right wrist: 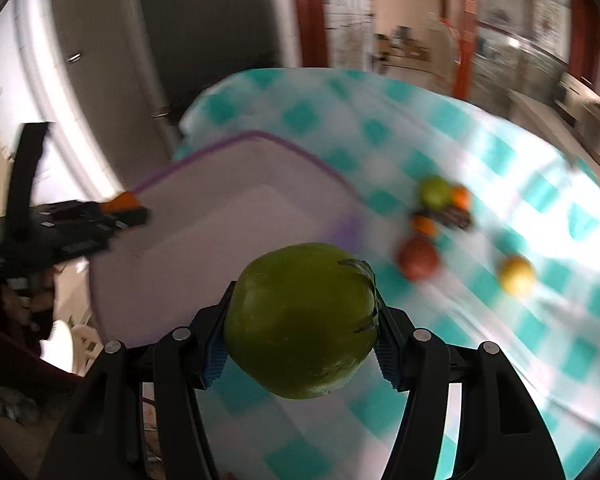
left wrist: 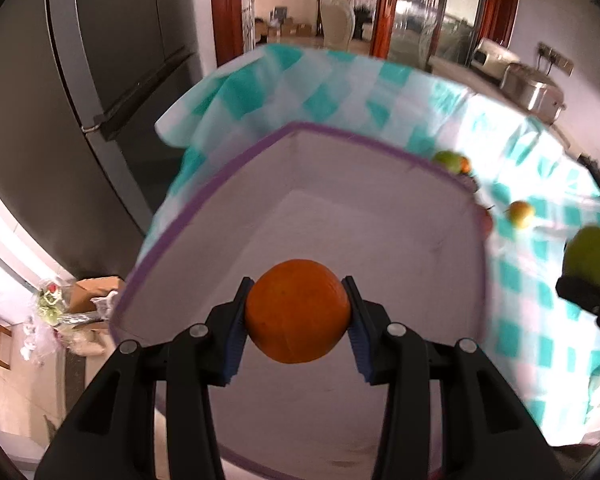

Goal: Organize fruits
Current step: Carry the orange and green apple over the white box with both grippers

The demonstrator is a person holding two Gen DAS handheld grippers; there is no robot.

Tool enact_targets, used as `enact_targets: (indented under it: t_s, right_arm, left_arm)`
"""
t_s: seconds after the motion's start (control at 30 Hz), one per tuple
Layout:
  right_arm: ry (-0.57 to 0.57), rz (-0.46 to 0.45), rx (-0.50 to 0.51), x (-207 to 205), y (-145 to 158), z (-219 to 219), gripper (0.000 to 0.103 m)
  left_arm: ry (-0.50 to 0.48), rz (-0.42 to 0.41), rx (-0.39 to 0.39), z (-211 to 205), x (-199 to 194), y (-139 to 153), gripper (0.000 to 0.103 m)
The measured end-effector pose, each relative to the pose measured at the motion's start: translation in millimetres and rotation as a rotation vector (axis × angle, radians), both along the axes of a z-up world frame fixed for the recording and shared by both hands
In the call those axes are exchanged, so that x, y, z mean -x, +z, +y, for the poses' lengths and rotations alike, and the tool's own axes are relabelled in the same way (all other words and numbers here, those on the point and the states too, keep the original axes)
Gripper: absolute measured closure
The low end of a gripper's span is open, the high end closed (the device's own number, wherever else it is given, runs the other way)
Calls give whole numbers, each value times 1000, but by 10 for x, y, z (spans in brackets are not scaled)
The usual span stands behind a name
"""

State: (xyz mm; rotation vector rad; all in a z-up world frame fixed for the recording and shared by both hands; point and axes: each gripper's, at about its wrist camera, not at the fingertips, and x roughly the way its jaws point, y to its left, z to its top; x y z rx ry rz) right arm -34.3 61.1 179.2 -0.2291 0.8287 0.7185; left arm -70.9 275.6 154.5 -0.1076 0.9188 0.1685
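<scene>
My left gripper (left wrist: 298,312) is shut on an orange (left wrist: 298,310) and holds it over the open white bin with a purple rim (left wrist: 340,136). My right gripper (right wrist: 300,320) is shut on a green apple (right wrist: 300,320), held above the table to the right of the bin (right wrist: 228,216). The left gripper with its orange (right wrist: 124,201) shows at the bin's left rim in the right wrist view. The green apple (left wrist: 590,260) shows at the right edge of the left wrist view.
A teal and white checked cloth (right wrist: 500,168) covers the table. On it right of the bin lie a green fruit (right wrist: 434,192), small oranges (right wrist: 460,197), a red fruit (right wrist: 418,258), a yellow fruit (right wrist: 518,274) and a dark object (right wrist: 452,216). A dark fridge (left wrist: 100,80) stands left.
</scene>
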Motion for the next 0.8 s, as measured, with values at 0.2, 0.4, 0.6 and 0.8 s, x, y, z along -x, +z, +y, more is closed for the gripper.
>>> enact_targets:
  t_s: [0.2, 0.4, 0.6, 0.8]
  right_arm:
    - [155, 10, 146, -56, -300, 984, 44]
    - [158, 116, 395, -272, -931, 1495, 44]
    - [99, 189, 450, -437, -1147, 1628, 44]
    - [49, 260, 468, -505, -1208, 1572, 44]
  left_arm:
    - [-89, 100, -87, 391, -187, -234, 59]
    - [-180, 222, -157, 615, -413, -505, 59]
    - [-362, 295, -251, 459, -508, -703, 58]
    - [-428, 327, -332, 333, -588, -817, 51]
